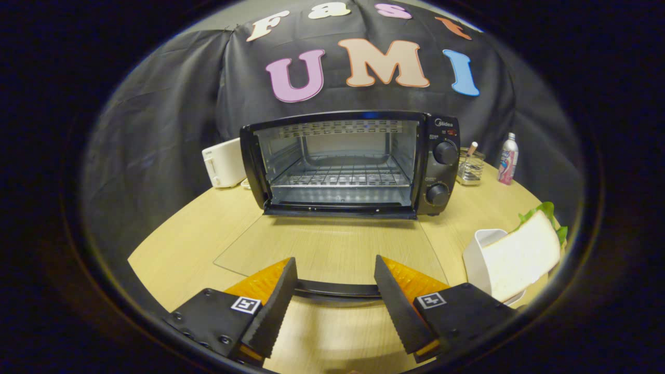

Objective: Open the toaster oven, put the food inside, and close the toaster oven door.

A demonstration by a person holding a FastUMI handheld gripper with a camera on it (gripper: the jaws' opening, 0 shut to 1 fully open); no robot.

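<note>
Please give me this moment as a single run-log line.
toaster oven: door fully open, rack bare | sandwich: in white holder, right of tongs | tongs: open, over door handle, holding nothing

wooden table (197, 249), toaster oven (349, 163), white toaster (223, 165), bottle (507, 159)

- My gripper (335, 301) has its fingers spread wide, gripping nothing, with the door handle (337, 289) lying between them.
- The toaster oven (349, 162) stands ahead, its glass door (332, 248) dropped flat on the wooden table (197, 234).
- Inside, the wire rack (340, 178) is bare.
- Off beside my right finger, a sandwich (524, 254) leans in a white holder (480, 254).
- A white toaster (223, 165) sits left of the oven; a glass jar (470, 169) and a bottle (508, 158) are on its right.
</note>
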